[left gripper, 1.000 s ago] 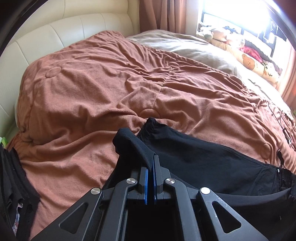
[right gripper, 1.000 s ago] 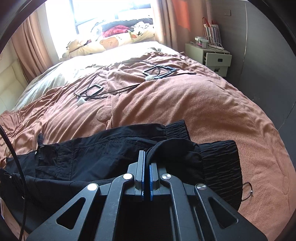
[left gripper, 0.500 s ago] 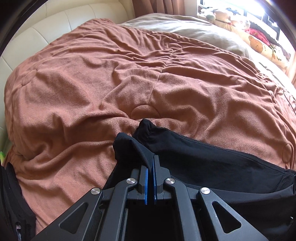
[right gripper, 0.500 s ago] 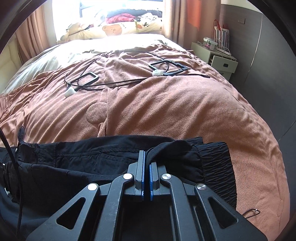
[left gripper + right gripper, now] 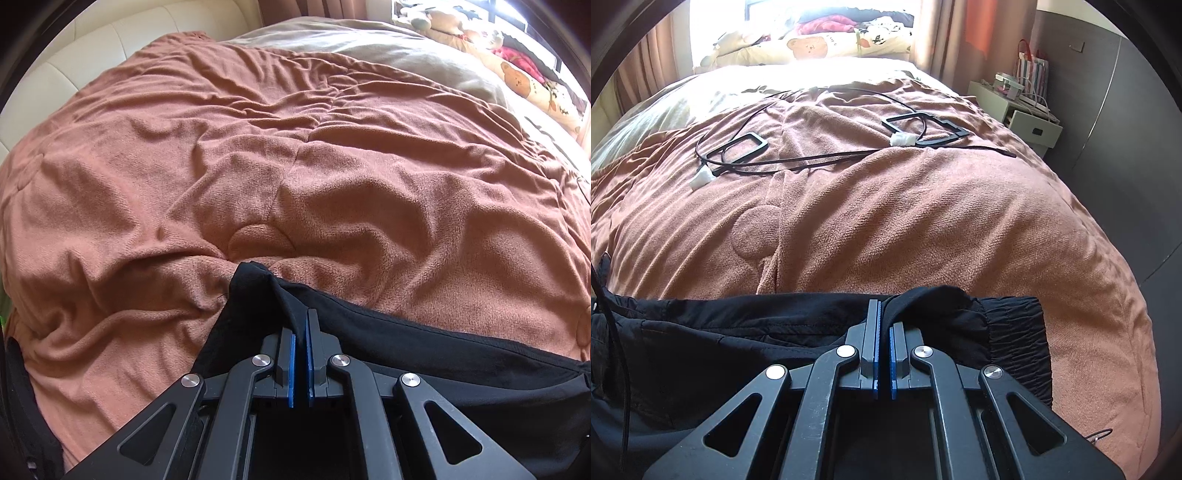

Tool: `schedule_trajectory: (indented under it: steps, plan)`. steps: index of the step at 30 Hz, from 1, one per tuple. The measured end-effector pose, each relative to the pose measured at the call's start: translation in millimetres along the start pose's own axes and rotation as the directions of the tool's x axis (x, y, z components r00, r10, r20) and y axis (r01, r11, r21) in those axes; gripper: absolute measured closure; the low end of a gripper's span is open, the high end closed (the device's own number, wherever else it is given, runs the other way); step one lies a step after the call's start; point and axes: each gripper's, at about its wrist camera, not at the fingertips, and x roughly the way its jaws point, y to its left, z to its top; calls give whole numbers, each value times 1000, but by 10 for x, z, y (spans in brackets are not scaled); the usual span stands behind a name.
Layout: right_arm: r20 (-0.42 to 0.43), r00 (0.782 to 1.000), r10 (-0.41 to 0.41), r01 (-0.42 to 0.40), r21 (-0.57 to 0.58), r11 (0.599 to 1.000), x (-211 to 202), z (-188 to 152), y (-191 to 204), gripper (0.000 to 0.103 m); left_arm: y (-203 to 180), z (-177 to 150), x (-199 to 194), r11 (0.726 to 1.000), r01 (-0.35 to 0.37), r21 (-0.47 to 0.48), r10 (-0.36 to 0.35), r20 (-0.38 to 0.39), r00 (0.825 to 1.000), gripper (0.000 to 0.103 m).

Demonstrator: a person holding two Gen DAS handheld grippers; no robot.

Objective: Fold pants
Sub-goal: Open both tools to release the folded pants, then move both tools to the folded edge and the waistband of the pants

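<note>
first fold going down, more still to do

i am holding one pair of black woven pants (image 5: 424, 347) across the rust-brown fleece blanket (image 5: 295, 177) on the bed. my left tool (image 5: 300, 332) is starting to open, with cloth between its pads. my right tool (image 5: 882, 325) is pinching the fabric beside the elastic waistband (image 5: 1015, 325). i judge one lengthwise fold is laid; cross folds remain. i am counting two black cables (image 5: 820, 158).

pants (image 5: 424, 354) carried farther across blanket (image 5: 295, 166)
</note>
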Motion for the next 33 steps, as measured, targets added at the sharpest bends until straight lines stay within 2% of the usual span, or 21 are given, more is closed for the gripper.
schedule_trajectory:
  steps: [1, 4, 5, 6, 7, 8, 9, 10, 11, 13, 16, 20, 25, 29, 33]
  plan:
    - [-12, 1000, 4, -4, -14, 1000, 51, 27, 3, 103, -9, -4, 29, 1000, -2, 2, 2, -6, 1000, 93]
    - [-84, 996, 19, -22, -40, 999, 177, 102, -15, 93, -3, -26, 72, 1000, 27, 1, -27, -26, 999, 84]
    - [-101, 994, 30, -34, -40, 999, 180, 136, -44, 83, 3, -35, 67, 999, 45, 2, -45, -31, 999, 75]
    - [-104, 994, 44, -48, -38, 998, 148, 176, -82, 65, 8, -45, 50, 998, 68, 5, -68, -33, 997, 70]
    - [-101, 993, 54, -58, -37, 998, 96, 221, -113, 52, 2, -54, 21, 996, 83, 10, -83, -30, 996, 59]
    - [-93, 993, 66, -70, -39, 997, 22, 262, -151, 28, -4, -64, -19, 996, 86, 18, -85, -25, 996, 47]
    - [-85, 993, 80, -84, -43, 995, -53, 297, -195, 20, -18, -72, -61, 996, 82, 26, -82, -19, 996, 40]
    - [-88, 991, 105, -110, -45, 993, -132, 322, -223, 20, -26, -84, -108, 997, 70, 32, -70, -12, 997, 24]
    - [-99, 986, 133, -138, -45, 989, -204, 339, -245, 20, -29, -97, -161, 997, 64, 39, -64, 1, 998, 13]
    - [-95, 985, 141, -147, -55, 988, -357, 324, -294, 20, -22, -124, -266, 996, 68, 52, -69, 24, 997, 12]
    - [-72, 992, 102, -109, -100, 989, -582, 217, -328, 20, 17, -180, -364, 996, 76, 52, -77, 18, 997, 12]
    - [-84, 994, 66, -73, -88, 993, -748, 4, -418, 20, 126, -304, -552, 995, 84, 55, -85, 24, 996, 12]
    - [-95, 993, 69, -73, -39, 997, -925, -258, -513, 20, 329, -500, -821, 995, 76, 60, -78, 38, 996, 12]
    - [-102, 991, 88, -84, 44, 995, -1011, -470, -696, 20, 525, -656, -1000, 996, 76, 46, -78, 46, 996, 12]
    - [-140, 989, 47, -30, 121, 992, -946, -658, -893, 20, 711, -844, -1105, 997, 81, 21, -81, 44, 996, 12]
